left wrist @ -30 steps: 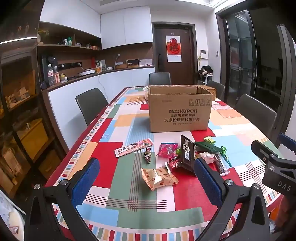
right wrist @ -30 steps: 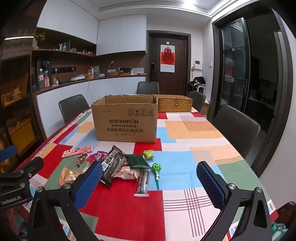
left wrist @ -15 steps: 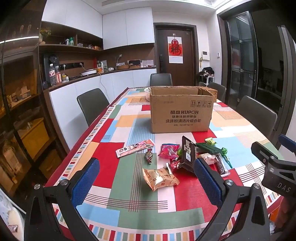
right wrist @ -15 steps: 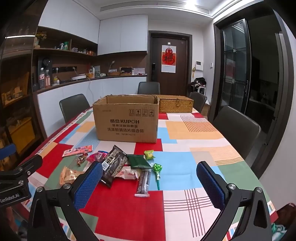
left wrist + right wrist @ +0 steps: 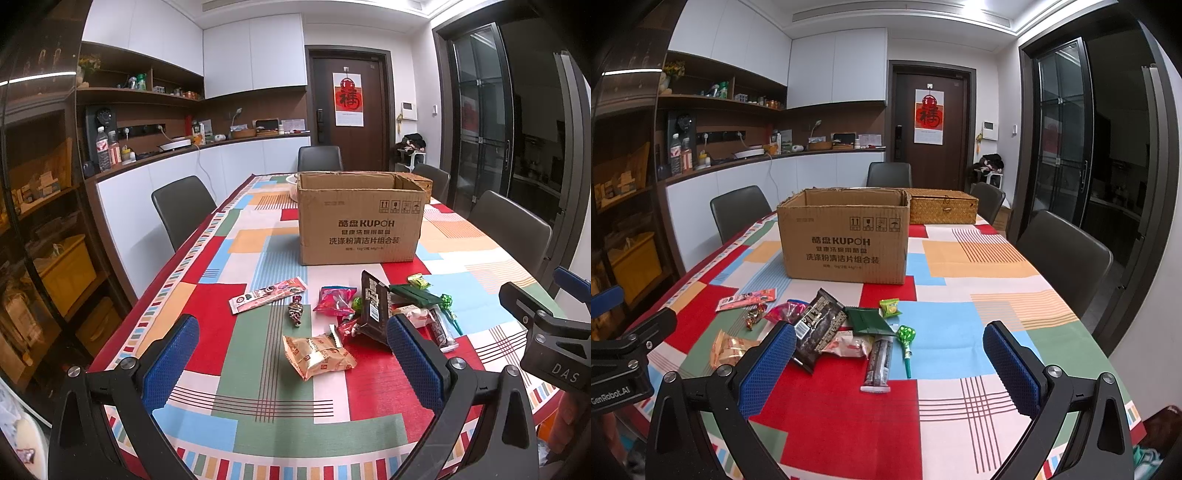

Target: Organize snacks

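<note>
Several snack packets lie in a loose pile on the patterned tablecloth (image 5: pixel 258 417). Among them are a gold packet (image 5: pixel 317 355), a dark brown packet (image 5: pixel 373 306), a long pink packet (image 5: pixel 267 294), a dark green packet (image 5: pixel 868 320) and a green lollipop (image 5: pixel 907 341). An open cardboard box (image 5: pixel 360 229) stands behind them, also in the right wrist view (image 5: pixel 846 242). My left gripper (image 5: pixel 291 363) is open and empty, held above the table's near edge in front of the gold packet. My right gripper (image 5: pixel 890 365) is open and empty above the pile's near side.
A woven basket (image 5: pixel 943 211) sits behind the box to its right. Dark chairs (image 5: pixel 1063 258) stand around the table. A counter with shelves (image 5: pixel 122 122) runs along the left wall. A door (image 5: pixel 349 122) is at the back.
Both grippers have edged slightly forward and up, so the view has shifted a little. The snacks and the box have not moved. Both grippers stay open.
</note>
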A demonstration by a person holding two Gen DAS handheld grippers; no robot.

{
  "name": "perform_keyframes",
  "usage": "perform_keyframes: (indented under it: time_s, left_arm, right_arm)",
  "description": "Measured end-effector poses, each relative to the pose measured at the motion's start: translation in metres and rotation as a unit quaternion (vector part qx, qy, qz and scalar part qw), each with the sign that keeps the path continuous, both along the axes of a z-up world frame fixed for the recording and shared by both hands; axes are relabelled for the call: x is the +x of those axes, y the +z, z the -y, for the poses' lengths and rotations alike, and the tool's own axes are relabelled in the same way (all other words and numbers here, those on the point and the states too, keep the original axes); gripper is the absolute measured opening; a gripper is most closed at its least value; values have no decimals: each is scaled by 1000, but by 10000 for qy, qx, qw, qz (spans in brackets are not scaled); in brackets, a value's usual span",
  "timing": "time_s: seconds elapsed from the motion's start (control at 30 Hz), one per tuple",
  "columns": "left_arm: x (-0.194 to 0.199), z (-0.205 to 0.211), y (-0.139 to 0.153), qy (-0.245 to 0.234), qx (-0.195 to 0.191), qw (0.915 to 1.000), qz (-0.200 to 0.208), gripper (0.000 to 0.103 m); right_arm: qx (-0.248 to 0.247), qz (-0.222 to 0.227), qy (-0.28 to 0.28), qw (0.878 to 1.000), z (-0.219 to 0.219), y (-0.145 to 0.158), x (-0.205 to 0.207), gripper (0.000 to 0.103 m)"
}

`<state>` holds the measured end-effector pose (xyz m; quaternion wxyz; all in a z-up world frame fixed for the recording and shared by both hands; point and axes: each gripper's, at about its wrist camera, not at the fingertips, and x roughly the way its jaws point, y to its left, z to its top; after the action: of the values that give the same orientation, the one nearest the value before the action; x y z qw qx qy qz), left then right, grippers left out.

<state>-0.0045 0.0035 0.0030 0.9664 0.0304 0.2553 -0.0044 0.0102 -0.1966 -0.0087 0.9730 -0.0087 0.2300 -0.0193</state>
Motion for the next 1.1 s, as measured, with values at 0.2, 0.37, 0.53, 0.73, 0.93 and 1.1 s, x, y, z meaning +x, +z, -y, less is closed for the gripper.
perform_keyframes:
  time_s: [0.2,0.37,0.53,0.73,0.93,1.1]
  left_arm:
    - [1,2,-2,-12,2,10000,12,103]
    - [2,6,-1,-26,7,10000,18,103]
    - [0,4,-2,-23,2,10000,22,103]
    - [1,5,-4,-52,-17,10000,-15,103]
    - [2,5,-5,-59,-25,10000,-17,103]
    - [2,5,-4,-57,-26,10000,-16,103]
  right_arm:
    - [-4,-2,1,10000,0,0,0,102]
    - [-6,-5,3,10000,0,0,0,102]
    - [-9,-6,2,10000,0,0,0,102]
    - [-9,-14,7,10000,-1,-1,1,102]
    - [-12,-17,7,10000,-1,-1,1,102]
    - [-16,-20,5,10000,-1,-1,1,102]
